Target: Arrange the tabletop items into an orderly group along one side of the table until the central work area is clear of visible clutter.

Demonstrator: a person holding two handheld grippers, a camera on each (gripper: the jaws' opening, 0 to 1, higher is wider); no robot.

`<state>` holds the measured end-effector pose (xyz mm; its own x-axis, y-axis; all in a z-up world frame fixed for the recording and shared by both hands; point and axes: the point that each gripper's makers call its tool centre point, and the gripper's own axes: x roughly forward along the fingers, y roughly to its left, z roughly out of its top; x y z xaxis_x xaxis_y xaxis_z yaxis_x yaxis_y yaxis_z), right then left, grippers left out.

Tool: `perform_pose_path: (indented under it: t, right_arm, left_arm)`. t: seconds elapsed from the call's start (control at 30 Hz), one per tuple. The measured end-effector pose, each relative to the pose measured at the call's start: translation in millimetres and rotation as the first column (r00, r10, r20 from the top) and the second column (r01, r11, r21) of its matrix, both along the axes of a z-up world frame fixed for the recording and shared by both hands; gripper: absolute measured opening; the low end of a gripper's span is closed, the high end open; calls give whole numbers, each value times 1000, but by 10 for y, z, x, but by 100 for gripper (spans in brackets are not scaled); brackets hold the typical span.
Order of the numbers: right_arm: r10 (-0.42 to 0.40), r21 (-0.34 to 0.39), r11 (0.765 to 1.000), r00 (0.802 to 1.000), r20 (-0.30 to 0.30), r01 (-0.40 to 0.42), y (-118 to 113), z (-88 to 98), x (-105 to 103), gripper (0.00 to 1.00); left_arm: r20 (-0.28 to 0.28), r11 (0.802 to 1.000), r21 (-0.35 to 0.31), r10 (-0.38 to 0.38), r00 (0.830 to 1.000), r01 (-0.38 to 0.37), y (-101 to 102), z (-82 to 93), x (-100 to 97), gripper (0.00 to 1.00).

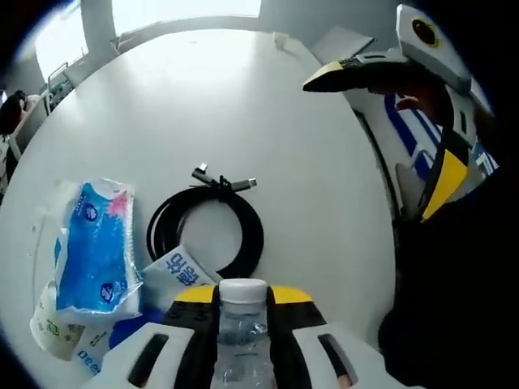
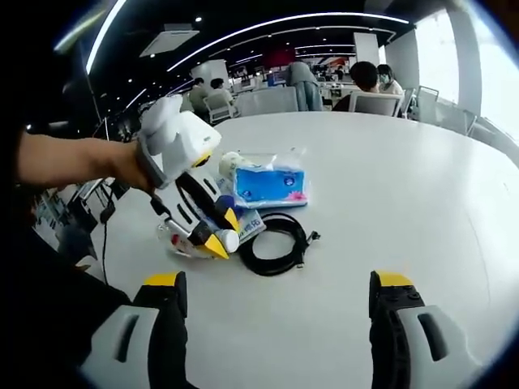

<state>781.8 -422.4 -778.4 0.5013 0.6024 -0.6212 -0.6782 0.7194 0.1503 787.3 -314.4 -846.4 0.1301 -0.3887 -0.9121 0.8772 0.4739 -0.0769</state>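
Note:
A clear water bottle (image 1: 242, 336) with a white cap stands between the jaws of my left gripper (image 1: 243, 296), which is shut on it. Just beyond lie a coiled black cable (image 1: 243, 223), a blue tissue pack (image 1: 97, 247) and a small blue-and-white packet (image 1: 178, 271). In the right gripper view a hand holds the left gripper (image 2: 220, 235) down at the bottle's cap (image 2: 230, 241), beside the cable (image 2: 276, 247) and tissue pack (image 2: 272, 183). My right gripper (image 2: 276, 312) hovers open over bare table, short of the cable.
The white round table (image 2: 405, 178) has free room to the right and far side. A white roll (image 2: 230, 162) lies behind the tissue pack. Chairs and seated people are beyond the far edge. The person's body stands at the table's edge (image 1: 454, 267).

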Motion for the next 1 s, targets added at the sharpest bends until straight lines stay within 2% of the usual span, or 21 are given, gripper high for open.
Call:
perform_pose_path:
  t: [0.4,0.77,0.83,1.0]
  right_arm:
    - [-12,7,1000,1000,0,12,-2,-26,21,89]
    - [25,4,1000,999,23,-25,204,69,48,90]
    - [36,0,999,999,23,-36,241,74,36,90]
    - [57,-3,998,998,28,-57,312,91,20,90]
  left_arm:
    - [45,998,-69,-7,999,10,125,339,-52,19]
    - [100,993,-118,18,995,-6,325,656,-122,19]
    - [110,992,-122,22,994,-8,353,637,-104,19]
    - [126,990,-137,35,991,-17,460,749,-138,19]
